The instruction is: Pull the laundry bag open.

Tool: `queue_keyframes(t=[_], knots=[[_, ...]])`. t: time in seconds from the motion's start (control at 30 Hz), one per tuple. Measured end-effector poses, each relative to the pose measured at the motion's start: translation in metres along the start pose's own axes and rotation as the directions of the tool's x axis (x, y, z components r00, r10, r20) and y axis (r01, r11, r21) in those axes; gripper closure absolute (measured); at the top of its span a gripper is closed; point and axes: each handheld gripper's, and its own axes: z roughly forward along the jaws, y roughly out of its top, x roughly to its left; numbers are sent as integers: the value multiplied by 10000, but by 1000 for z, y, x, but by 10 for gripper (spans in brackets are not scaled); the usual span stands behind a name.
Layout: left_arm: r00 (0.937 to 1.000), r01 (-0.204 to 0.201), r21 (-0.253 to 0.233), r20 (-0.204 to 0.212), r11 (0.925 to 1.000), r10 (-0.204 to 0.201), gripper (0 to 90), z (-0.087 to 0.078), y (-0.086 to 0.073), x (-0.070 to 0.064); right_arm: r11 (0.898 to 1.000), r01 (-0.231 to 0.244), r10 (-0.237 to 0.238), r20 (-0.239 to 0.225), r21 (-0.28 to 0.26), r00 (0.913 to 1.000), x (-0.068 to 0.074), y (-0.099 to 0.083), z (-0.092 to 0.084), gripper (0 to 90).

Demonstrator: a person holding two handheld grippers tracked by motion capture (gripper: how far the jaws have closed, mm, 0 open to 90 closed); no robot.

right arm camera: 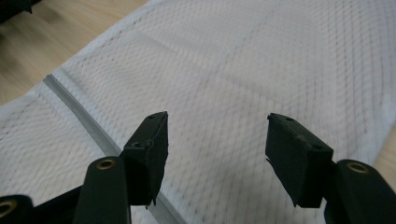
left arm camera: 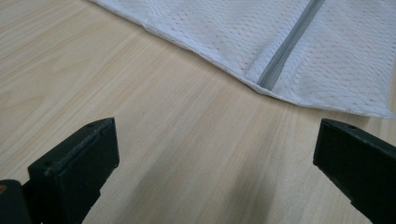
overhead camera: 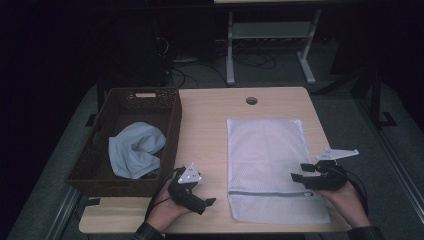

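The right gripper (overhead camera: 303, 173) has its jaws parted about halfway with nothing between them; in the right gripper view they hang over the white mesh bag (right arm camera: 261, 70), and whether they touch the mesh I cannot tell. The left gripper (overhead camera: 206, 192) has its jaws spread wide and empty over bare table (left arm camera: 177, 140), just beside the bag's near left corner. The bag lies flat on the table's right half, its long axis running from the person toward the far edge, with a grey zipper (overhead camera: 270, 193) crossing it near the near end. The right hand (overhead camera: 347, 200) comes in at the bag's right edge, its gripper pointing left across the zipper end. The left hand (overhead camera: 162, 210) lies by the near edge, its gripper angled right toward the bag. A brown basket (overhead camera: 167, 107) holding a light blue cloth (overhead camera: 135, 150) stands at the left.
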Motion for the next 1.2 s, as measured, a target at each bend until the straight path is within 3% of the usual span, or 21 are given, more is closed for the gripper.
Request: queue_keyframes(t=[0.3,0.7,0.97,1.2], knots=[[10000,-13,22,-23,10000,13,0,0,0,0,9998,-103,102,50,182,9999,-2,-21,-11,378],[10000,16,-2,-71,10000,-16,0,-1,0,-1,9976,-668,660,425,178,9969,-14,-46,-28,386],[10000,19,-5,-81,10000,-19,0,-1,0,-1,9957,-862,843,524,343,9951,-18,-58,-35,435],[10000,4,-2,-73,10000,-4,0,-1,1,-1,9962,-666,638,509,560,9967,-18,-61,-31,482]])
